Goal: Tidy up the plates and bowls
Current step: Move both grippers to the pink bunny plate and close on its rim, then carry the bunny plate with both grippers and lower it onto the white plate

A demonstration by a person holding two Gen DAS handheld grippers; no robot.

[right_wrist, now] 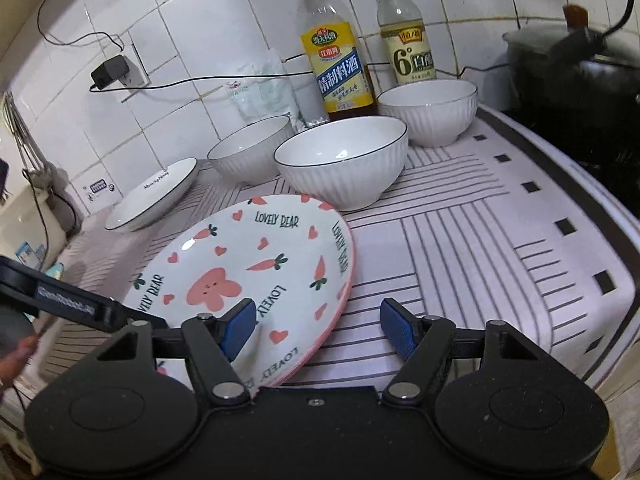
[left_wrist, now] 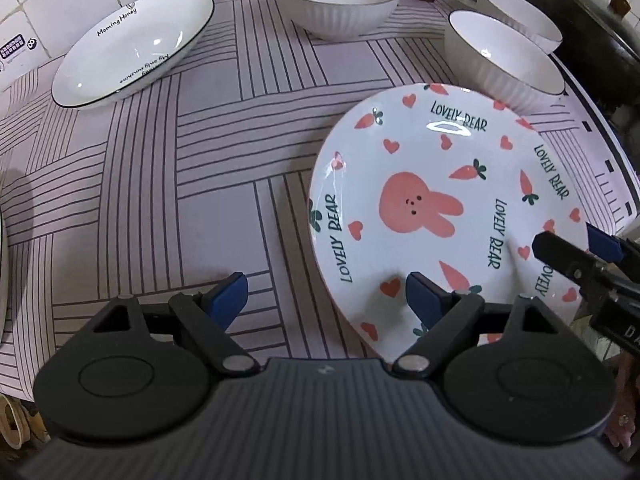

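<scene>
Setting: white-tiled kitchen wall [right_wrist: 200, 40] behind a tabletop [left_wrist: 200, 200] covered by a pale mat with dark line patterns.
Rabbit plate [left_wrist: 440, 200]: white with a pink rim, printed with a pink rabbit face, carrots and hearts; "LOVELY BEAR" is repeated around it. It sits at the near middle of the tabletop, tilted, its far edge close to the nearest bowl.
Left gripper [left_wrist: 326, 296]: jaws spread wide and grasping nothing; one blue pad overlaps the near part of the rabbit plate in the left wrist view, the other is over bare mat.
Right gripper [right_wrist: 318, 328]: jaws released, with the rabbit plate's rim lying between the two blue pads; contact cannot be told. White lettering on the other tool's black arm, seen from here, is too blurred to read.
Oval dish [left_wrist: 136, 48]: white with a thin dark rim, far left near the wall, lettered "Morning Honey"; a second line of script on it is not fully legible.
Bowls: three white ribbed ones with dark rims, the nearest bowl [right_wrist: 344, 160] just behind the rabbit plate, another bowl [right_wrist: 250, 148] to its left, a third bowl [right_wrist: 430, 108] farther back right.
Yellow-label bottle [right_wrist: 332, 48]: Chinese text, large blue panel reading "精制料酒".
Second bottle [right_wrist: 400, 28]: label shows "6°".
Dark pot [right_wrist: 560, 60]: far right.
Charger [right_wrist: 110, 72]: black, plugged into a wall socket.
</scene>
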